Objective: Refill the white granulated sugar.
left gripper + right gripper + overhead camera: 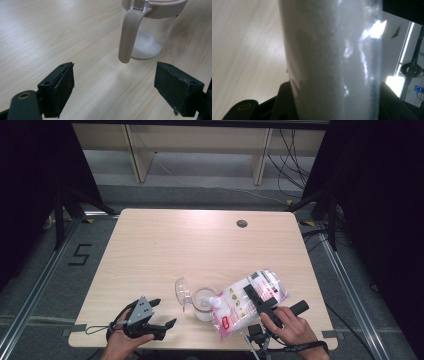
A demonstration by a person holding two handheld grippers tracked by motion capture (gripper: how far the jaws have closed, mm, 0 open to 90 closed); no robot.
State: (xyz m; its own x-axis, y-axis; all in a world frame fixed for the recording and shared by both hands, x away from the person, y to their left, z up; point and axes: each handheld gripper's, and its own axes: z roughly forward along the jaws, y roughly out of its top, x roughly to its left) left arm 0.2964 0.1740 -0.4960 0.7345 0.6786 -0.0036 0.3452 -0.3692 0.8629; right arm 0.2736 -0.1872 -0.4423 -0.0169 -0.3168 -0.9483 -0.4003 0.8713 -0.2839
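A clear jar (pixel 202 305) with a beige rim stands near the table's front edge, its clear lid (pixel 182 291) flipped open to the left. White granules (pixel 146 46) cover its bottom, and a beige handle (pixel 128 35) hangs down its side. My right gripper (pixel 261 301) is shut on a plastic bag of white granules (pixel 245 306), tilted with its lower corner over the jar's mouth. That bag (pixel 332 62) sits between the jaws in the right gripper view. My left gripper (pixel 166 311) rests open on the table left of the jar, and its jaws (pixel 113 82) point at it with nothing between them.
The wooden table (pixel 200 245) has a round cable hole (pixel 242 223) at the back right. Wooden shelving (pixel 200 150) and loose cables lie beyond the far edge. A floor mark "5" (pixel 80 254) lies to the left, with black stand legs on both sides.
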